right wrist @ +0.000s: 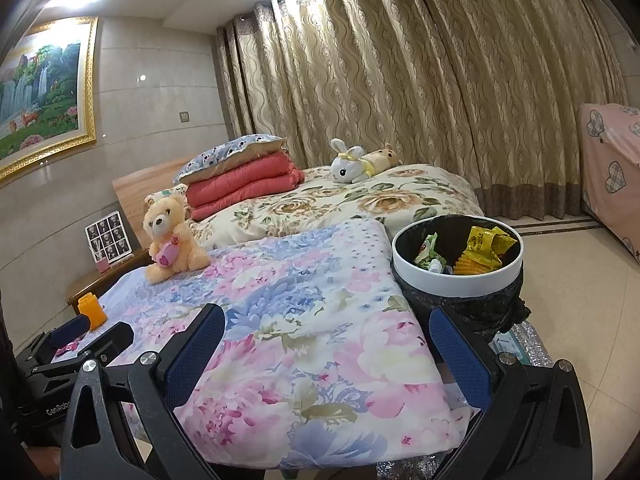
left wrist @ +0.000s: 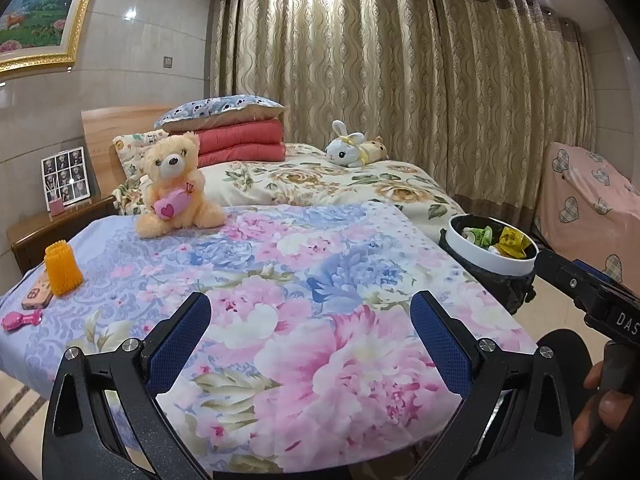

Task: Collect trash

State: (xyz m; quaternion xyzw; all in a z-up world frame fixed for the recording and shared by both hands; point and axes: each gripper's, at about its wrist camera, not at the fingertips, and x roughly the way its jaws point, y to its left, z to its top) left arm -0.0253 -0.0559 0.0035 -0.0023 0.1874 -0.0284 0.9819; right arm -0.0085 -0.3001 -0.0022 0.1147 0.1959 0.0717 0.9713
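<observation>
1. I held both tools low over the near end of the flowered bedspread (left wrist: 320,264). My left gripper (left wrist: 310,344) stood with its jaws spread wide and nothing between them; my right gripper (right wrist: 326,354) was the same, wide apart and empty.
2. The trash bin (right wrist: 456,280), white-rimmed with a black liner, stood on the floor just beside the bed's right edge. Inside it lay a yellow wrapper (right wrist: 486,246), a green-and-white wrapper (right wrist: 428,250) and an orange ridged scrap; what lay under them I could not tell.
3. On the bedspread I saw no loose wrapper. At its far left sat an orange spiky cup (left wrist: 62,268), a phone (left wrist: 38,290) touching it, and a small pink item (left wrist: 22,320) near the edge. A teddy bear (left wrist: 176,184) sat further back.
4. I judged the collecting to be near its end, or done.
5. The next move, as I reckoned it, called for checking whether that pink item was trash. If so, my left gripper was the nearer one: go left, close lightly on it, and carry it across to the bin.
</observation>
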